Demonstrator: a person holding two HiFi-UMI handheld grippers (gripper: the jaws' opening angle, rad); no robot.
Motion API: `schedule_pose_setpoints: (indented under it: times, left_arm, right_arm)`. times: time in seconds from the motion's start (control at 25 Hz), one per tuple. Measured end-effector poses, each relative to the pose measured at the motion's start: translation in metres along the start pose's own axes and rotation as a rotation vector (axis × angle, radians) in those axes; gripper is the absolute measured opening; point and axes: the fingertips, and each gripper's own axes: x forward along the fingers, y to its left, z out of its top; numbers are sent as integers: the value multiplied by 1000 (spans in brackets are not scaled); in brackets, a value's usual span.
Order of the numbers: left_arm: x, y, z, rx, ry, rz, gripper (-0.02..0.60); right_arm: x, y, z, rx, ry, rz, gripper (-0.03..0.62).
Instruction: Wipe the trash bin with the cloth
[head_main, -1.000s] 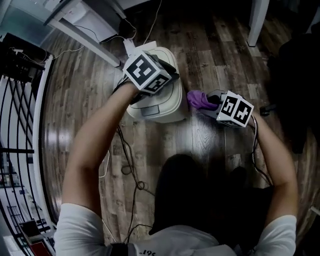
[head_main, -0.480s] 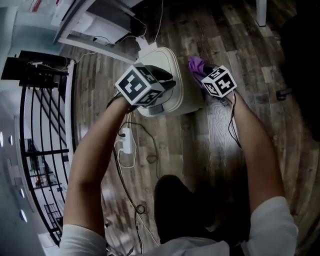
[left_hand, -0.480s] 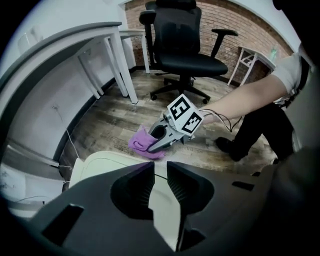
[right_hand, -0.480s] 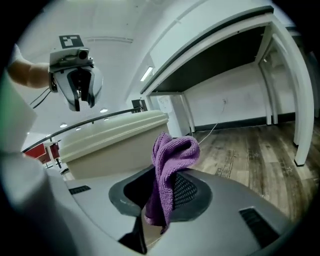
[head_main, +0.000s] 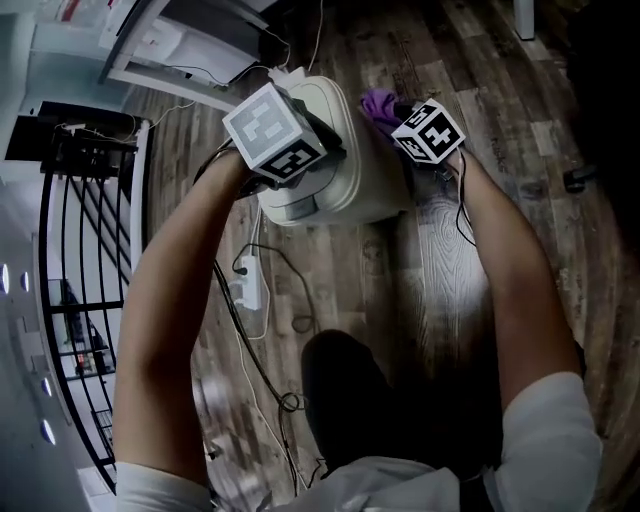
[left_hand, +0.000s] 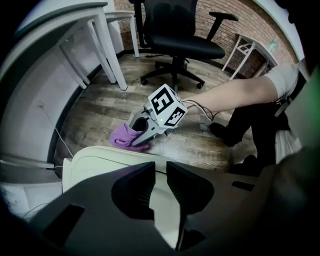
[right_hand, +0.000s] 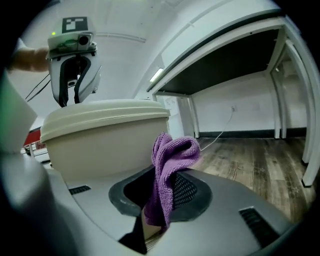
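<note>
**Head view:** one cream plastic trash bin (head_main: 345, 185) stands on the wood-plank floor (head_main: 440, 270) with its lid down. The left tongs (head_main: 298, 165) point down over the lid. The right tongs (head_main: 398, 115) are at the bin's right side, with one purple terry cloth (head_main: 377, 102) at their tip, just beside the bin's far corner. A white desk (head_main: 165, 45) stands beyond the bin.

**Left gripper view:** only here do the left tongs (left_hand: 160, 172) show their jaws. They are drawn narrow, with a slim gap and nothing in it, over the lid (left_hand: 100, 160). One black office chair (left_hand: 177, 30) stands past the bin.

**Right gripper view:** the right tongs (right_hand: 162, 195) are clamped on the cloth (right_hand: 172, 160), which folds over in front of the bin's wall (right_hand: 100, 145). Whether the cloth touches the wall cannot be told.
</note>
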Motion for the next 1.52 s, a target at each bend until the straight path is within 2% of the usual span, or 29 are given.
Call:
schedule_pose_setpoints:
  times: [0.12, 0.24, 0.48, 0.8, 0.96, 1.08, 1.28, 1.52]
  left_arm:
    - [0, 0, 4, 18, 63, -22, 74]
    - [3, -1, 3, 21, 100, -45, 74]
    - [2, -1, 3, -25, 44, -64, 74]
    - [2, 0, 10, -2, 34, -47, 74]
    - [2, 0, 7, 2, 67, -52, 74]
    - [1, 1, 1, 5, 102, -61, 74]
    - [1, 1, 2, -1, 86, -64, 74]
    - [1, 2, 3, -17, 62, -60, 74]
  right_arm:
    - [9, 3, 3, -53, 18, 58, 86]
    - [17, 4, 0, -60, 14, 99, 86]
    - [12, 19, -10, -89, 34, 182, 86]
    - [-12, 53, -30, -96, 62, 256, 86]
    - [-25, 70, -39, -71, 64, 291, 86]
    - [-31, 86, -49, -82, 92, 342, 86]
    - [-40, 101, -60, -78, 138, 428, 86]
    - [-55, 125, -81, -131, 238, 560, 86]
